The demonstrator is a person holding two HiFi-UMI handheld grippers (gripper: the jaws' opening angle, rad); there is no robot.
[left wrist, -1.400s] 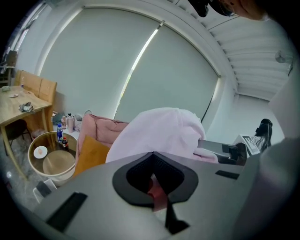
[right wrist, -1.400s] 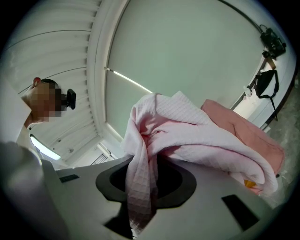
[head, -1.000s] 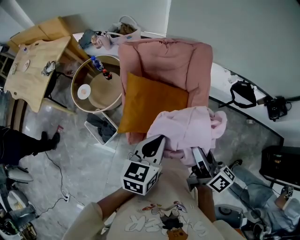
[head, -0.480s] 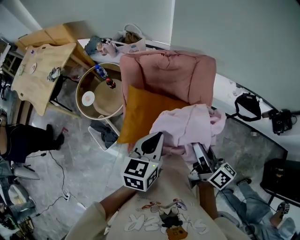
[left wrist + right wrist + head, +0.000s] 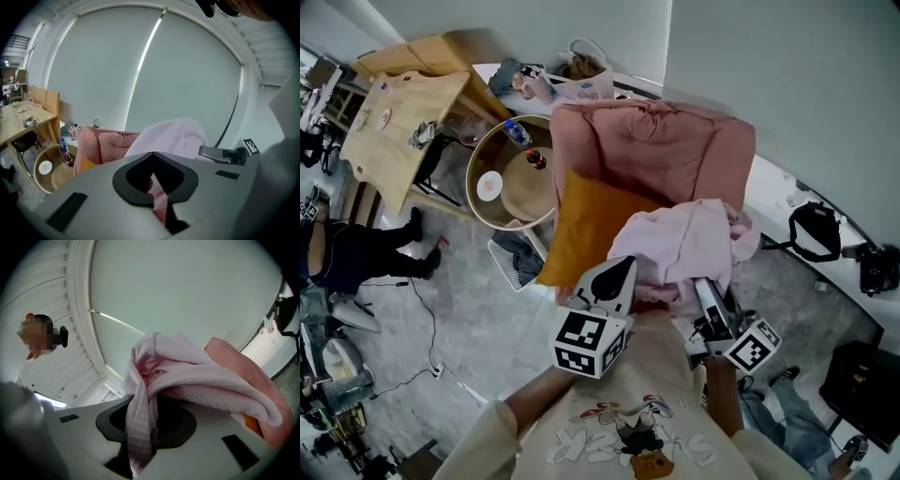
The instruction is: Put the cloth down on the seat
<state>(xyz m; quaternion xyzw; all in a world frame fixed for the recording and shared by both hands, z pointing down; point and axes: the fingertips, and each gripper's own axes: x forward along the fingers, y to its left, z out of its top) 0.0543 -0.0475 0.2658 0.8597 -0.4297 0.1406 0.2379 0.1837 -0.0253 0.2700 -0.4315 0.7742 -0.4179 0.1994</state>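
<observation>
cloth (image 5: 682, 246) up over the armchair (image 5: 649, 150), both grippers on it: tips for the set-down

left gripper (image 5: 617, 274) has its jaws pinched together on a thin fold of the pink fabric. in the left gripper view a strip of it runs down through the notch. right gripper (image 5: 704, 292) is clamped on a fatter bunch, a twisted rope of the waffle weave hanging between its jaws. so both are grasping the near edge, and the rest of the cloth is heaped up and forward, away from the person.

from the head view the heap hangs over the right part of the chair, in front of the backrest, and overlaps the right edge of the orange cushion (image 5: 586, 225) leaning there. the seat itself is covered by cushion and cloth from this angle, so i can't tell if the far end is already touching down.

how i'd do it: lower both grippers together and a bit forward, so the heap lands on the seat pad and not over the right arm. hold them level, or my guess is the heavier bunch on the right drags everything off that side. let the seat take the weight before opening. then release both at about the same time and draw straight back so no fold snags in a notch. the right one has the bigger wad, so open it wide.

round side table (image 5: 508, 178) with the bottle (image 5: 517, 132) sits left of the chair, well apart, no worry there.
</observation>
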